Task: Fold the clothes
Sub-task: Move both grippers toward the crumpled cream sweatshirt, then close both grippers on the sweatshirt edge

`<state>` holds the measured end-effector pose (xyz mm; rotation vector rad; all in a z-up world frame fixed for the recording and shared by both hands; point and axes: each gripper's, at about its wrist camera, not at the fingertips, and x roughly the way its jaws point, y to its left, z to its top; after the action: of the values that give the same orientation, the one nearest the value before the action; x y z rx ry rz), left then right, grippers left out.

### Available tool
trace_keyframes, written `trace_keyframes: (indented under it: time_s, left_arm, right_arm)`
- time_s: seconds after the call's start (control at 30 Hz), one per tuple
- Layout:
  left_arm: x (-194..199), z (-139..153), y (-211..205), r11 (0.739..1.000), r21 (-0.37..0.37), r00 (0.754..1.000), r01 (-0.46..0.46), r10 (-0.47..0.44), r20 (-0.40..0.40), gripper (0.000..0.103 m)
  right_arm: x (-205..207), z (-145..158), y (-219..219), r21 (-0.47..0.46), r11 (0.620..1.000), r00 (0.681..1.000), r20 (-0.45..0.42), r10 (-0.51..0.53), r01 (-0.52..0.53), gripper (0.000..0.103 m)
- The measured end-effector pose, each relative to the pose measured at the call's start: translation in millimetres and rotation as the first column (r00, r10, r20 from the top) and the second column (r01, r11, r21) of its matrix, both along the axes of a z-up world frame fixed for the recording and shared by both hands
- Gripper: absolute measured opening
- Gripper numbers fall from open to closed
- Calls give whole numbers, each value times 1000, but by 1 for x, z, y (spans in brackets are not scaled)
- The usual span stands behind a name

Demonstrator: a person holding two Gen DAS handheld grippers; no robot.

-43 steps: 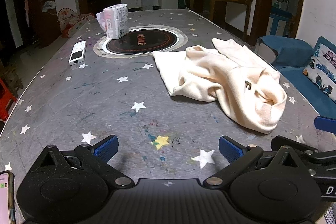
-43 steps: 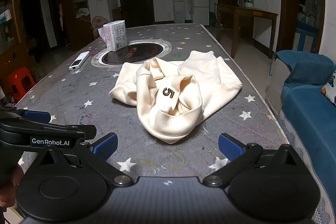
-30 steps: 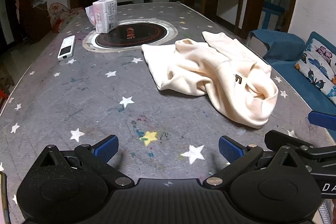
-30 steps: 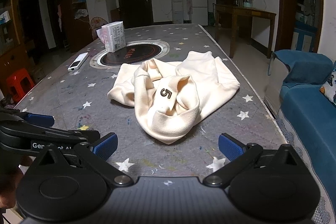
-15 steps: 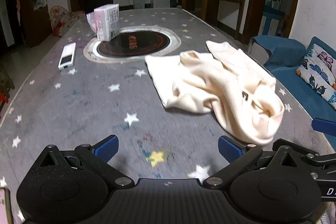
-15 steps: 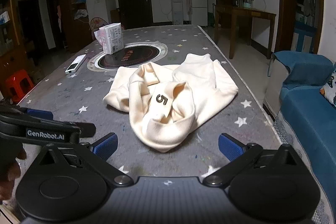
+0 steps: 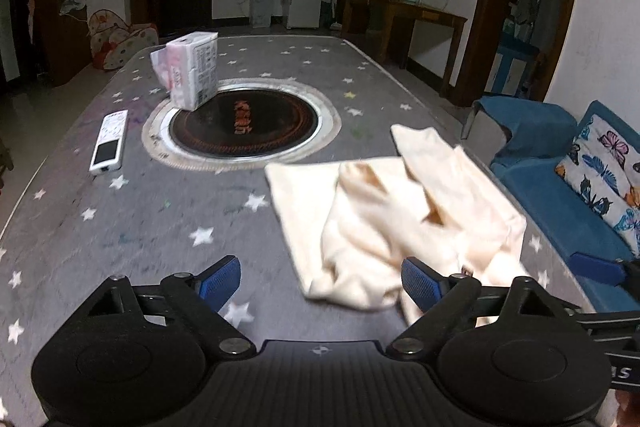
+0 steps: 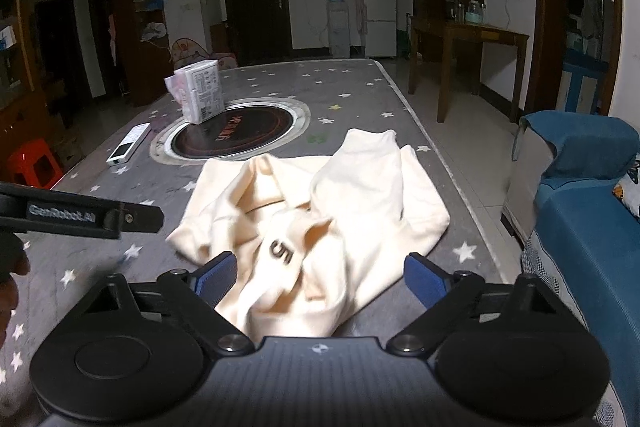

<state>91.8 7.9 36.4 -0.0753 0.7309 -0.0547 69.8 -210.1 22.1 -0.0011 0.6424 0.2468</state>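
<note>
Both tongs were spread wide and empty: the left gripper (image 7: pixel 320 277) hung low over the grey starred table (image 7: pixel 120 227) with its blue pads either side of the near left edge of the cream garment (image 7: pixel 392 219), and the right gripper (image 8: pixel 320 277) hung over the crumpled near end of the same piece, neither one touching cloth that I could make out. I took it they were held open and low like that because the person was about to pinch two points of the nearest hem and pull the heap flat, since no fold had yet been made. The garment lay bunched on the right half of the table, near the edge by the blue sofa (image 8: pixel 580 227), just short of the round black hob (image 7: pixel 244 123) set in the middle. The right camera showed the printed figure 5 (image 8: pixel 280 251) on a twisted fold and the left tool's black arm off to the side; the left camera missed the numeral but gave the flat left flap better. The tissue pack (image 7: pixel 190 69) stood at the hob's rim and the white remote (image 7: pixel 109 141) lay beside it, both well apart from the work
</note>
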Motion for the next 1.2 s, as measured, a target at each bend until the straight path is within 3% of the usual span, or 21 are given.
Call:
trace_keyframes:
  time_s: [0.23,0.43,0.5,0.6,0.7,0.73,0.77,0.8,0.83,0.93,1.2]
  left_arm:
    - [39,6,-18,1000,14,1000,19,-19,-6,89]
    - [78,0,-31,999,32,998,39,-38,-56,87]
    - [92,-5,-34,998,41,995,48,-44,-85,67]
    - [106,-20,-31,999,13,986,50,-48,-157,48]
    - [109,-30,-32,997,1,979,72,-71,-189,35]
    - [109,-33,-32,997,0,977,81,-79,-196,30]
    - [108,-34,-33,996,3,976,91,-88,-197,16]
    - [106,-36,-34,995,6,976,100,-97,-197,11]
    - [105,-37,-34,994,10,975,109,-105,-197,10]
    - [95,-34,-30,993,35,980,112,-104,-167,4]
    - [64,-15,4,999,12,994,37,-36,-102,3]
  right_arm:
    - [41,-2,-5,-3,1000,999,-42,20,-20,69]
    - [75,-6,0,4,999,996,-77,53,-53,58]
    - [87,-8,3,10,998,994,-88,66,-66,55]
    - [103,-14,9,17,997,990,-119,81,-80,47]
    - [115,-23,17,1,995,984,-150,98,-99,43]
    - [117,-26,20,-7,994,982,-157,103,-105,38]
    - [119,-28,22,-18,994,982,-159,104,-108,35]
    - [119,-30,23,-30,994,982,-160,103,-109,27]
    - [120,-32,24,-43,993,982,-161,102,-110,17]
    - [120,-37,25,-74,991,983,-157,95,-108,4]
    - [85,-12,-10,-74,997,999,-48,12,-16,2]
